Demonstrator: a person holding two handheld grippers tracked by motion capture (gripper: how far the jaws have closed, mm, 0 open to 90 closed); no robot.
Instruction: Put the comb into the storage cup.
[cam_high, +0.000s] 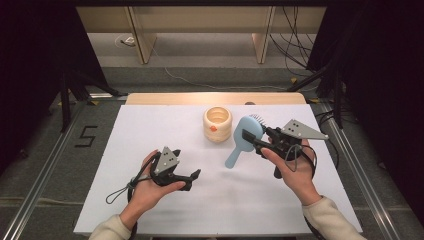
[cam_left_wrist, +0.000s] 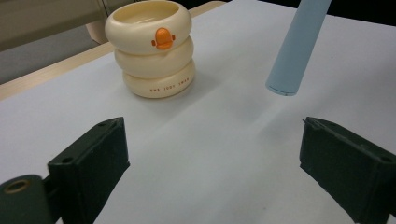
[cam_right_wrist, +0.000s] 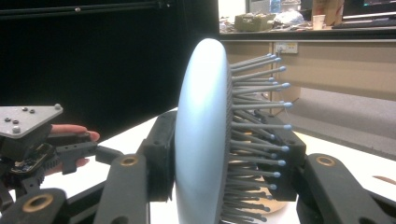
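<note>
The right gripper (cam_high: 254, 138) is clamping the blue hairbrush (cam_high: 245, 137) by its head, lifted near the table's (cam_high: 150, 130) far right edge beside the cream holder (cam_high: 217, 123). The left gripper (cam_high: 192, 179) is waiting, jaws apart and empty. The bristle-side grip looks springy — the brush could be twisting loose.

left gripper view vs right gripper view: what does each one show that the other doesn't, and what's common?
Left gripper view alone: the cream ring-stacked cup with its orange duck mark, and the left tool's jaws standing open over bare white table.

Right gripper view alone: the brush bristles, the right tool shut on the brush head, and the left tool farther off.

Shared: the blue hairbrush, seen as its handle in the left view, and the table.
</note>
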